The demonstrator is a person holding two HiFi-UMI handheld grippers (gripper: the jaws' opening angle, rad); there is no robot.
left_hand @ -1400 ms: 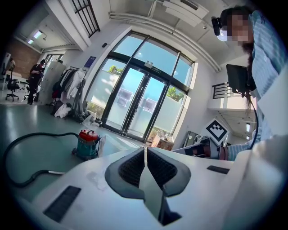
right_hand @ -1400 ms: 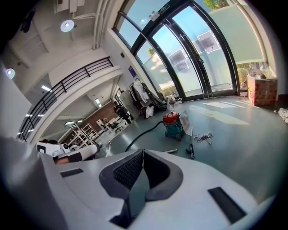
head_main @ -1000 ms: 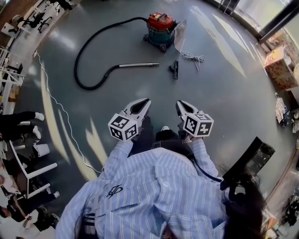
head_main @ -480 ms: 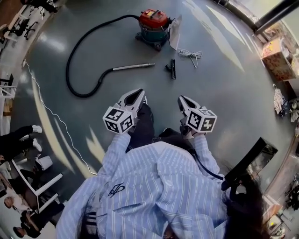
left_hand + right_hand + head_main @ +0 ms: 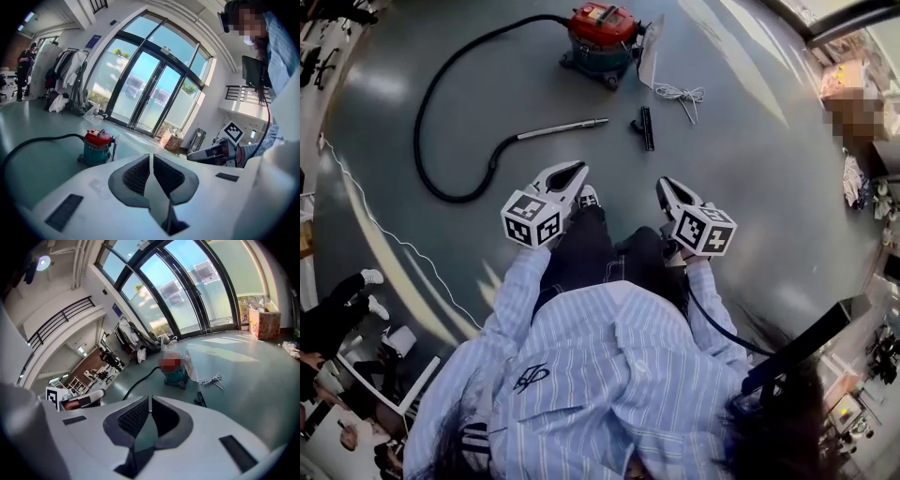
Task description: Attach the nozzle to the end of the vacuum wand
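Note:
In the head view a silver vacuum wand [image 5: 560, 127] lies on the grey floor, joined to a black hose [image 5: 431, 103] that loops back to a red and teal vacuum cleaner [image 5: 602, 37]. A black nozzle [image 5: 647, 128] lies just right of the wand's free end, apart from it; it also shows in the right gripper view as the nozzle [image 5: 200, 399]. My left gripper [image 5: 579, 168] and right gripper [image 5: 661, 185] are both shut and empty, held in front of me, well short of wand and nozzle. The vacuum cleaner [image 5: 97, 146] shows ahead in the left gripper view.
A coiled white cord [image 5: 680, 95] lies right of the vacuum. A thin white cable [image 5: 375, 225] runs across the floor at the left. Seated people and chairs [image 5: 347, 328] are at the lower left; boxes and clutter [image 5: 853, 103] line the right side. Glass doors [image 5: 145, 93] stand beyond.
Both grippers have travelled forward with me towards the wand and nozzle, which now sit closer and lower in the head view. Jaws stayed shut.

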